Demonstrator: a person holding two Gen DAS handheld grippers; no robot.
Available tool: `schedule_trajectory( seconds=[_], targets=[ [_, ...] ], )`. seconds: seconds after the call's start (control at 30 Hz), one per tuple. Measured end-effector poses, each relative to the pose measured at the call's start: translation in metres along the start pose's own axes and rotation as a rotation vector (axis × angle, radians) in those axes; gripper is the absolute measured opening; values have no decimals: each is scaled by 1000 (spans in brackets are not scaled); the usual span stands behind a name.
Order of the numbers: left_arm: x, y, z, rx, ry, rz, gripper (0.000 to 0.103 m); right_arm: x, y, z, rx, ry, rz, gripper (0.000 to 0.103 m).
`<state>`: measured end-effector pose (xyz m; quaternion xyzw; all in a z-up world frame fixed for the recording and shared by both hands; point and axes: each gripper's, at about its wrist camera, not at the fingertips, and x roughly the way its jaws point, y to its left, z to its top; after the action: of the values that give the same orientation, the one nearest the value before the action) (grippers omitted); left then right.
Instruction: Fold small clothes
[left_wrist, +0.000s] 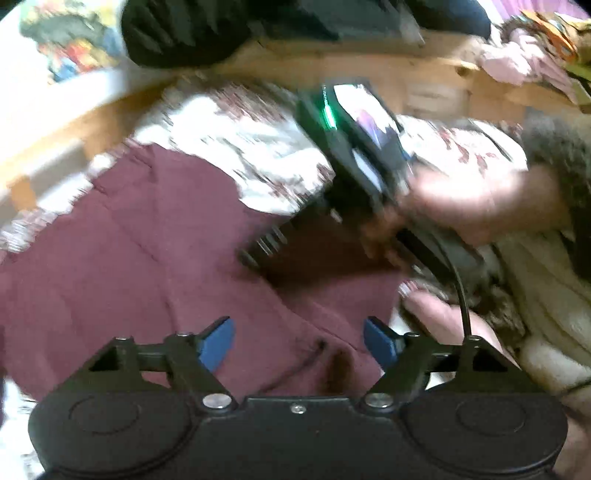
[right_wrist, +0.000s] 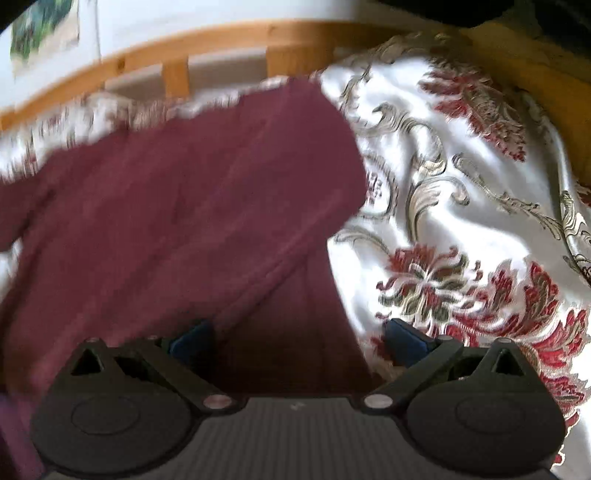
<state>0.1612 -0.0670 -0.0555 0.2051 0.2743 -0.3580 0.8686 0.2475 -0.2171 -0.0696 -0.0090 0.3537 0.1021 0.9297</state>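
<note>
Maroon garment (right_wrist: 177, 221) lies spread on the bed's floral cover (right_wrist: 461, 184), long axis running ahead-left of my right tool (right_wrist: 295, 338); both tools gape, nothing gripped, left tool (left_wrist: 299, 341) directly over cloth, so nearer.

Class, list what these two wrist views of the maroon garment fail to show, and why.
1. Left wrist: right tongs tips blurred; grip unknowable.
2. Right wrist: maroon garment cut off by the left edge and its near part hidden by the tongs' body.
3. Left wrist: items on the wooden frame smeared by motion.
</note>
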Motion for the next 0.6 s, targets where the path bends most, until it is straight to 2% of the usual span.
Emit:
schedule_trajectory(
  seconds=[0.13,0.27,0.37,0.47,0.53,0.6],
  targets=[
    [-28,11,10,-85,-72,123,92,-4,-2,0,15,-1,8,103],
    [-56,46,20,-179,-72,339,98,-11,-7,0,53,-19,27,103],
    [-76,94,18,-217,15,505,102,-22,-11,2,86,-55,43,103],
    [-99,140,6,-165,126,617,102,-29,-15,6,112,-85,54,103],
    [-117,171,-11,-123,250,723,102,-31,-17,7,123,-95,57,103],
    [-139,192,-30,-118,328,838,102,-32,-19,9,135,-101,62,103]
  ],
)
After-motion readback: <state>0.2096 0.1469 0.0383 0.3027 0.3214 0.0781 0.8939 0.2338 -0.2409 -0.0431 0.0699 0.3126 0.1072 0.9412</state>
